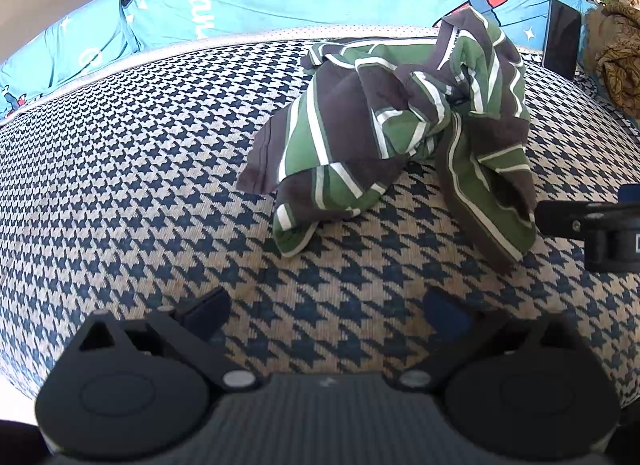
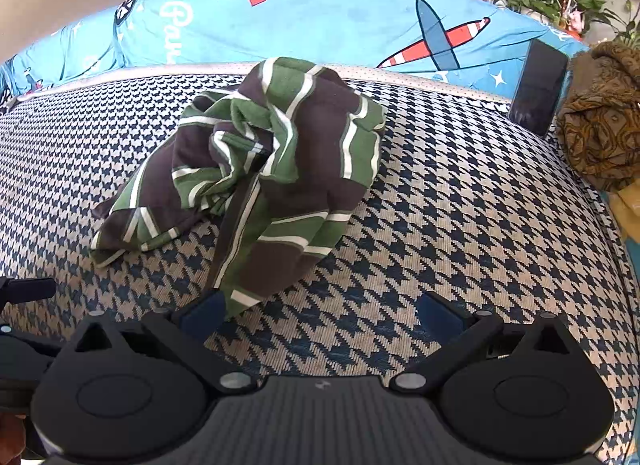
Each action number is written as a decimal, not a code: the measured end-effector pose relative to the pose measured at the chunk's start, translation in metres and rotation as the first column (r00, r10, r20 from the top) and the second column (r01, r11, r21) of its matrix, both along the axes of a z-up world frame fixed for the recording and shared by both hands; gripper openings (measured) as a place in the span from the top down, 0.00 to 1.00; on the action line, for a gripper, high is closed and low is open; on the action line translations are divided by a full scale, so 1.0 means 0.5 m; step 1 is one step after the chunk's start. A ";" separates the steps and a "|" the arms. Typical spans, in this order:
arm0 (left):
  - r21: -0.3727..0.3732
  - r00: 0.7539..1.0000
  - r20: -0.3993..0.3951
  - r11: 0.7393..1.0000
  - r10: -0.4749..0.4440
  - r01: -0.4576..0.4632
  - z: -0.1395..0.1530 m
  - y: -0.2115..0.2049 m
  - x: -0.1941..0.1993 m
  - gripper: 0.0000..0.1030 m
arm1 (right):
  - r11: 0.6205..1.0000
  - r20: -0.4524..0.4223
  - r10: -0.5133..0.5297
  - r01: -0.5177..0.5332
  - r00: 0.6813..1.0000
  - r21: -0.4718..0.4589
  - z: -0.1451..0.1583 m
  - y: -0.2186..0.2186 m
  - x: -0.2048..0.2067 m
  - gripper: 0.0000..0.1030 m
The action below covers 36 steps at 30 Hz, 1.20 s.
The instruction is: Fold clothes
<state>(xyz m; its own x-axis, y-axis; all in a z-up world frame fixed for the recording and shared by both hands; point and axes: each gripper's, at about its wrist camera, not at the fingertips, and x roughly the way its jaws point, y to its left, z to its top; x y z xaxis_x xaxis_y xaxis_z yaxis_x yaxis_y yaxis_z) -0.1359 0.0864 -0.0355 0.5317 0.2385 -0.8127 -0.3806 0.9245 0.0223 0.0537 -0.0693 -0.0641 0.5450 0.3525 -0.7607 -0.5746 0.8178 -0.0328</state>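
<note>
A crumpled garment (image 1: 384, 129) in dark brown and green stripes with thin white lines lies heaped, unfolded, on the houndstooth-patterned cushion (image 1: 140, 169), toward its far edge, right of centre.

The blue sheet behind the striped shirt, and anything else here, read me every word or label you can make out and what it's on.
"Par": white cursive on the blue sheet, cut off by a fold; a full word cannot be read.
Tiny dark print on a white strip of the striped shirt: too small to read.
A small white mark at the right edge, on the right gripper: unreadable.
Nothing else carries text.
</note>
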 end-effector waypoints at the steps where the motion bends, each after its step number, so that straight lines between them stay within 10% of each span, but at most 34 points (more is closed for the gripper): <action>1: 0.004 1.000 -0.001 1.000 -0.003 0.003 0.000 0.003 0.002 0.00 | 1.000 -0.007 -0.008 0.008 1.000 0.010 0.002 -0.002 0.005 0.01; 36: 0.037 1.000 0.002 0.999 -0.009 0.009 -0.072 -0.082 0.176 0.00 | 1.000 -0.021 -0.021 0.021 1.000 0.016 0.009 -0.003 0.012 0.01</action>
<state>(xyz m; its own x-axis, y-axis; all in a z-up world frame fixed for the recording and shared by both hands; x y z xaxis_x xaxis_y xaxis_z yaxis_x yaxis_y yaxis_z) -0.0478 0.0452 -0.0715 0.5358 0.2640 -0.8020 -0.3728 0.9262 0.0558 0.0597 -0.0707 -0.0596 0.5368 0.3537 -0.7660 -0.5576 0.8301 -0.0074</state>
